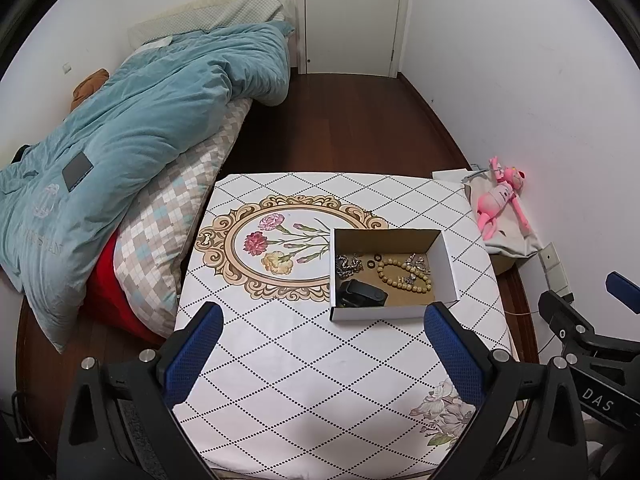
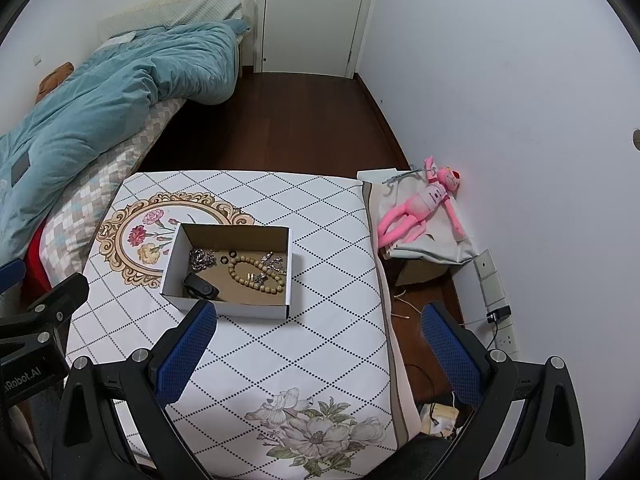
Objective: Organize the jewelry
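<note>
An open white cardboard box (image 1: 448, 264) stands on the patterned table (image 1: 300, 360). It holds a beige bead bracelet (image 1: 404, 278), a silver chain (image 1: 349, 265), small black rings (image 1: 373, 261), silver trinkets (image 1: 418, 262) and a black case (image 1: 360, 293). The box (image 2: 289, 256) shows in the right wrist view with the bead bracelet (image 2: 256, 276) and chain (image 2: 200, 260). My left gripper (image 1: 322, 316) is open and empty, above the table just in front of the box. My right gripper (image 2: 318, 316) is open and empty, to the front right of the box.
A bed with a blue quilt (image 1: 132, 128) lies left of the table. A pink plush toy (image 1: 500, 200) lies on a grey cloth at the right wall. Wall sockets (image 2: 496, 304) and cables sit low on the right. A white door (image 1: 352, 16) is at the back.
</note>
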Motion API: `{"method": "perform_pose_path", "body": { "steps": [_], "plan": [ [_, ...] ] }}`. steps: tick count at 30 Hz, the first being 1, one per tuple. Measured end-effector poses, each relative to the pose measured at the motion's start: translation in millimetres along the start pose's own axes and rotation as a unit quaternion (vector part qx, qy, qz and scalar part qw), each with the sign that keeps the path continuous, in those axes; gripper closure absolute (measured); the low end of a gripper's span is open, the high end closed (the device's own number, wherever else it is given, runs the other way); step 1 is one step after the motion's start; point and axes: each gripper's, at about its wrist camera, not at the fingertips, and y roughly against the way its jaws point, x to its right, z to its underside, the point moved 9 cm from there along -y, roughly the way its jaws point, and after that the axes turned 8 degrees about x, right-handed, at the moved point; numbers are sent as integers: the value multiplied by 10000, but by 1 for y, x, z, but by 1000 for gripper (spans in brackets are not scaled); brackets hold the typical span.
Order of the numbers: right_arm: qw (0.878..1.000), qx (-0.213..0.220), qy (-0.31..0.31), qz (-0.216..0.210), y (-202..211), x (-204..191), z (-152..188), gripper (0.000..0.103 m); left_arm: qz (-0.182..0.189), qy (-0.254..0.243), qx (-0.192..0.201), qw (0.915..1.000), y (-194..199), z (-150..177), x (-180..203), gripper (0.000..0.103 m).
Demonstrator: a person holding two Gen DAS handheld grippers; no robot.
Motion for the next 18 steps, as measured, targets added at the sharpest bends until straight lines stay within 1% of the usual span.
{"method": "perform_pose_path", "body": {
  "steps": [14,18],
  "plan": [
    [10000,-1,15,11,-1,0,0,0,-51,-6,39,10000,1,0,-3,0],
    [10000,-3,19,16,-1,-1,0,0,-11,-14,22,10000,1,1,-3,0]
  ]
}}
